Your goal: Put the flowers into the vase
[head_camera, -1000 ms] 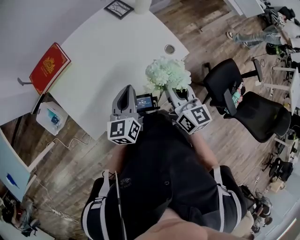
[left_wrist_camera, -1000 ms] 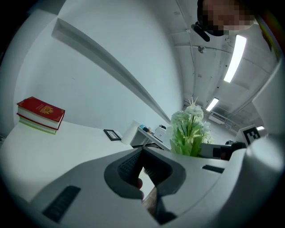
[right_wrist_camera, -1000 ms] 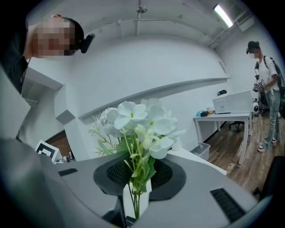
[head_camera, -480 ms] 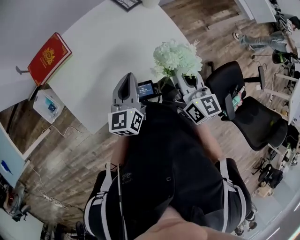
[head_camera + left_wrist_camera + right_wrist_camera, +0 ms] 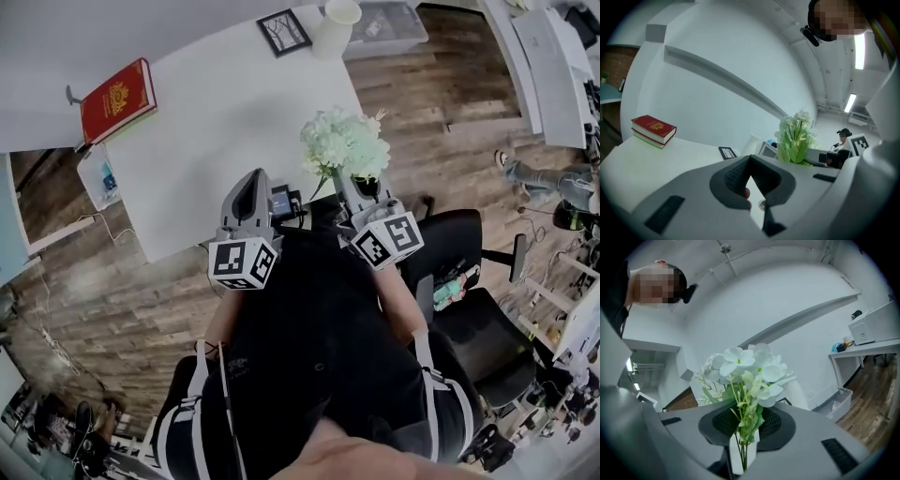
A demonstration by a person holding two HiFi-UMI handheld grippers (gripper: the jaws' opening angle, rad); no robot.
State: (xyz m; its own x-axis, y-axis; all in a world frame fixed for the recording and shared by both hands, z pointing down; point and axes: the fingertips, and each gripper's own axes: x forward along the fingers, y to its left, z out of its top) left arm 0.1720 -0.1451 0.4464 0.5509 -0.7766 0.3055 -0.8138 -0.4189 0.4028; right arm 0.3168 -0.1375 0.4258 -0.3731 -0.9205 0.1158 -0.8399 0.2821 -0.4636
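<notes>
Gripped flowers (image 5: pixel 345 145) by stems in right gripper (image 5: pixel 743 430), at near table (image 5: pixel 216 131) corner. Noted left gripper (image 5: pixel 750 180) closed, empty. Judged carry step. Next needed: reach to far vase (image 5: pixel 336 26), stems aligned over mouth.

Bunch of white flowers (image 5: pixel 345 143) with green stems, upright, stems pinched in the right gripper (image 5: pixel 743 439), well apart from the white vase (image 5: pixel 335 26) standing at the table (image 5: pixel 216 112) far edge.
</notes>
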